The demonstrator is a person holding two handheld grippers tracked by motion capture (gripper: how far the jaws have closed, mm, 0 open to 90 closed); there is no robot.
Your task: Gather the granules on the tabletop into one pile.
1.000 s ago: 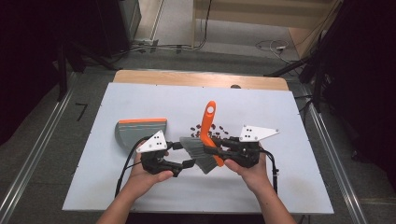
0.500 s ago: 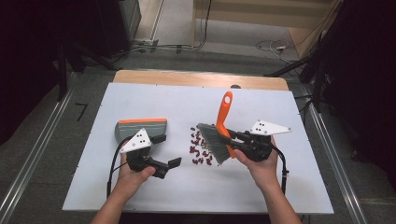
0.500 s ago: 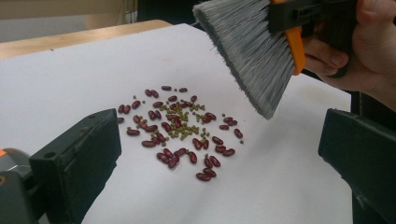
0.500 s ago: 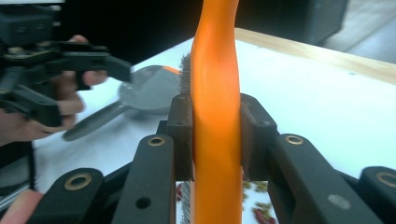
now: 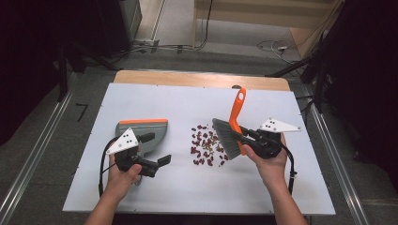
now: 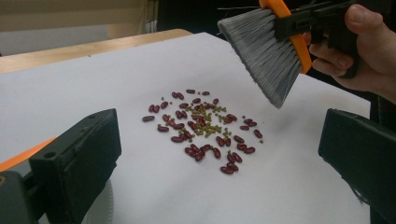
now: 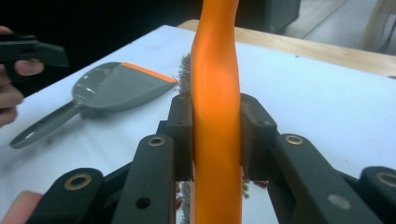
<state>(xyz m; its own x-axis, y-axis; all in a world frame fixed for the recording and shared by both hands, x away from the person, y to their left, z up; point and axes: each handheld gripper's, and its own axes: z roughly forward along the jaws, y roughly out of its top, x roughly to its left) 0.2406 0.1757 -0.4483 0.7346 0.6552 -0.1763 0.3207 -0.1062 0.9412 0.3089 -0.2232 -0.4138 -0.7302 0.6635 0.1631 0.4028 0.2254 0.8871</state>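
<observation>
Two tools are dividing your hands. Your right gripper (image 5: 245,140) is clamping the brush (image 5: 233,127) over the beans (image 5: 205,143). Your left gripper (image 5: 152,150), jaws just spread and empty, is nearing the dustpan (image 5: 141,131) to catch them.

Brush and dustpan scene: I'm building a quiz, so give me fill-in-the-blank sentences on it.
1. The right gripper is shut on the brush's ____ handle.
2. The left gripper holds ____.
3. The beans lie between the brush and the grey ____.

Missing: orange; nothing; dustpan

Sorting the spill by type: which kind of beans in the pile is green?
The small round ones clustered mid-pile are green; the larger kidney-shaped beans ringing them are dark red.
</observation>
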